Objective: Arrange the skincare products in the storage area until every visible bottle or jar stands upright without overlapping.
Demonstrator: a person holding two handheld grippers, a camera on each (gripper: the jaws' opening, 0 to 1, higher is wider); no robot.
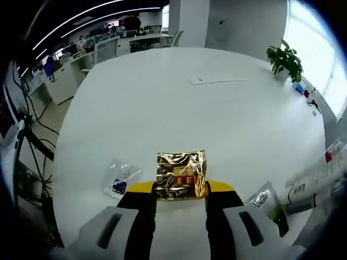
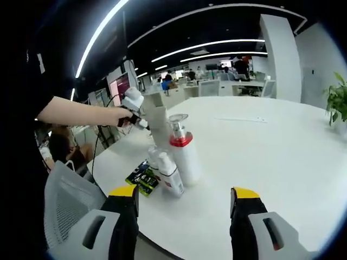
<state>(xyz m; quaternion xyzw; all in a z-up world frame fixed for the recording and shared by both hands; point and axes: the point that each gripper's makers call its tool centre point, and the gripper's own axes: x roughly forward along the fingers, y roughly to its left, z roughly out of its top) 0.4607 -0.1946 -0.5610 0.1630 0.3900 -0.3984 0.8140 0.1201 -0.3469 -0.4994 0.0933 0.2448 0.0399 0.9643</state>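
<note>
Left gripper point(image 1: 180, 196): jaws are closing on a gold foil packet point(image 1: 181, 175), pinching its near edge so that it is hanging clear above the table point(image 1: 162, 103).
Probable reason: the packet is flat and cannot stand, so it is likely being moved clear of the bottles.
Right gripper point(image 2: 185, 201): jaws are standing wide apart, gripping nothing, pointing toward the bottle cluster; it appears to be lining up for a pick.
Pump bottle point(image 2: 183, 151): standing upright near the table edge, red collar under its pump.
Small bottle point(image 2: 169, 173): leaning against the pump bottle, so 1 item is needing correction.
Sachets: a clear pouch point(image 1: 120, 179) and a dark sachet point(image 2: 142, 177) are lying flat on the table.
Person's hand point(image 2: 120, 116): reaching in beyond the bottles.
Surface: white round table, glossy.
Room: open office, ceiling light strips, potted plant point(image 1: 285, 60) by the window.
</note>
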